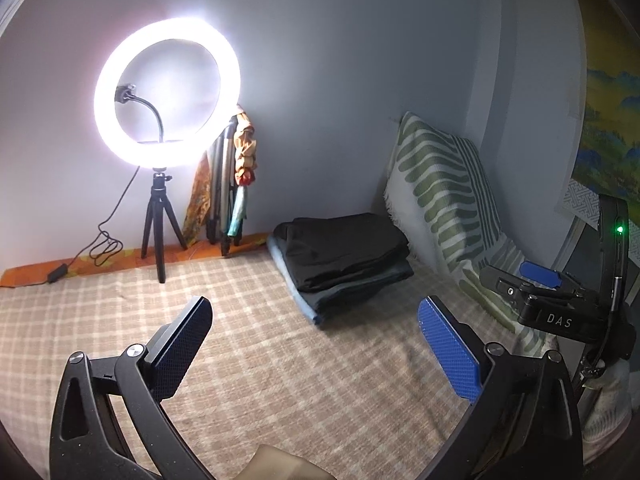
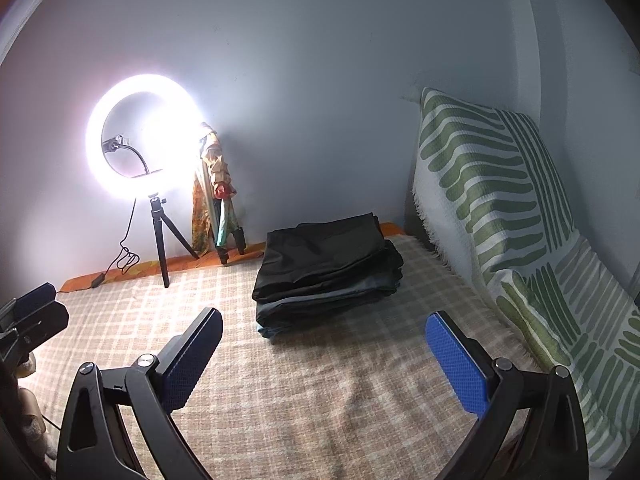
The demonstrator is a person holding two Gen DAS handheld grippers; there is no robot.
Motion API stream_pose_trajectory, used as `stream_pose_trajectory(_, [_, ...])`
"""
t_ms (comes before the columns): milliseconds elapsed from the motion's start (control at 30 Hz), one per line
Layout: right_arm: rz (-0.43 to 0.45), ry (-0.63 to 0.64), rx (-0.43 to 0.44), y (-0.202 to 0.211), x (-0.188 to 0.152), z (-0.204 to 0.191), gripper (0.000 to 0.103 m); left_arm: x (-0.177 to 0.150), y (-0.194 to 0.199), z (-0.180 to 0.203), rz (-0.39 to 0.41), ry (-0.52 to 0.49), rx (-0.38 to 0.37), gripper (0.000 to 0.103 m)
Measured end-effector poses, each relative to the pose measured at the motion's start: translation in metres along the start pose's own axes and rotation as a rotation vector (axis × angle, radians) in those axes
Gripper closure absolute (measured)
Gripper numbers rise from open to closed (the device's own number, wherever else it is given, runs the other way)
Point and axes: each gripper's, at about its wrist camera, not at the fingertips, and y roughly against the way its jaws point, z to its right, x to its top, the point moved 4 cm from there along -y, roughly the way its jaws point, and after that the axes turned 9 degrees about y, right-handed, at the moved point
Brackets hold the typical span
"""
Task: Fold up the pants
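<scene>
A stack of folded pants [image 1: 344, 258], black on top with greyish-blue ones under it, lies on the checked beige bedcover [image 1: 248, 360] near the back wall. It also shows in the right wrist view [image 2: 328, 268]. My left gripper [image 1: 316, 340] is open and empty, held above the bedcover in front of the stack. My right gripper [image 2: 324, 352] is open and empty too, just in front of the stack. The right gripper also shows at the right of the left wrist view [image 1: 540, 280]. The left gripper's fingertips [image 2: 36, 300] show at the left edge of the right wrist view.
A lit ring light [image 1: 166, 92] on a small black tripod [image 1: 160, 220] stands at the back left, its cable [image 1: 100, 248] trailing on the bed. Folded tripods and cloth [image 1: 236, 176] lean in the corner. A green-striped cushion [image 2: 500, 208] leans on the right wall.
</scene>
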Motion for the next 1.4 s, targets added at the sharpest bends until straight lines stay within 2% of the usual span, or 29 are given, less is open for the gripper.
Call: stream_pose_trajectory(1400, [0.003, 0.011, 0.03, 0.003, 0.0, -0.012, 0.0, -0.002, 0.009, 0.005, -0.017, -0.069, 0.007, 0.0])
